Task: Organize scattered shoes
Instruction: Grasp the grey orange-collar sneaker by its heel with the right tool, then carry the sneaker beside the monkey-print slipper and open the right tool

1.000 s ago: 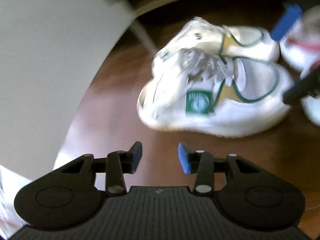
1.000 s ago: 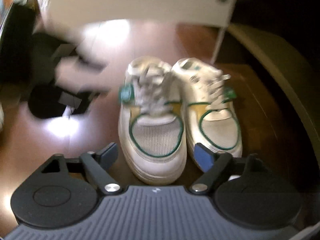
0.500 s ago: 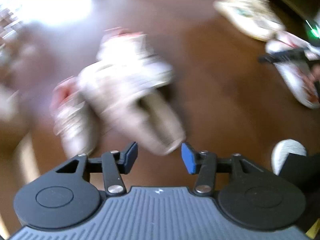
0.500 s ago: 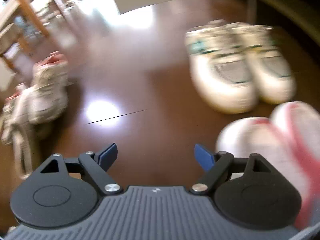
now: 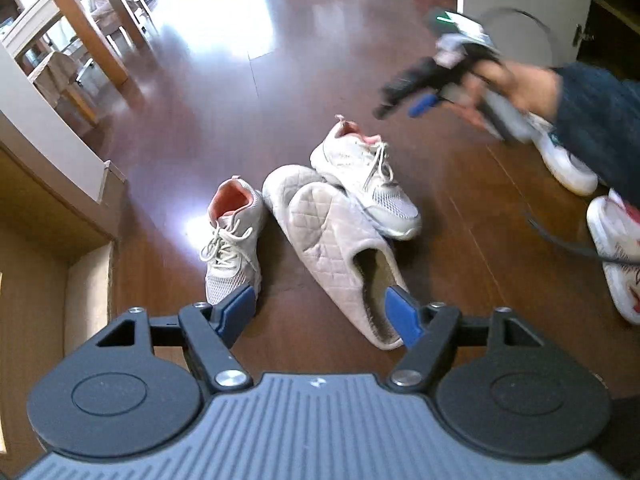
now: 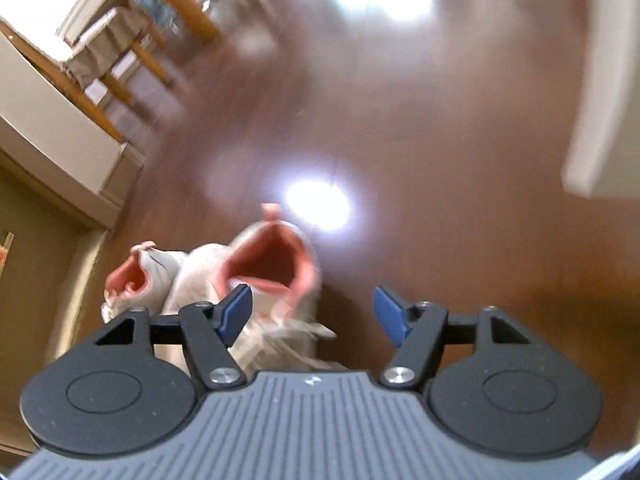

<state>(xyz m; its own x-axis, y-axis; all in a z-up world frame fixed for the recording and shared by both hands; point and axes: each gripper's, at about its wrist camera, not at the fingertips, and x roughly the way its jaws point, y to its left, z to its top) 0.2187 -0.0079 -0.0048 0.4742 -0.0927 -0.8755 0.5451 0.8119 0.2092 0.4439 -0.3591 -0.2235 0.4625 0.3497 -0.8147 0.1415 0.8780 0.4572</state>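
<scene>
Dark wood floor (image 5: 360, 80), glare patch far side. Left claw (image 5: 322, 312) pointing down over a cluster of shoes, jaws opening, nothing gripped; the heel end of a grey quilted slipper (image 5: 340, 248) shows in the gap between its blue pads. Second slipper (image 5: 288, 184) partly under the first. Grey sneaker with pink lining (image 5: 234, 240) lies just left of the slippers, laces loose. Matching sneaker (image 5: 368, 184) rests on the slippers' far side, overlapping them. Right claw (image 5: 404, 98) seen in left view, held in a hand (image 5: 516, 88) above the floor, blurred; in its own view (image 6: 312, 314) jaws closing, empty, over the pink-lined sneaker's opening (image 6: 272, 264). White and red shoe (image 5: 618, 256) at right edge; white shoe (image 5: 564, 160) beyond it, partly hidden by a dark sleeve (image 5: 600, 120). Wooden chair legs (image 5: 92, 36) at upper left
</scene>
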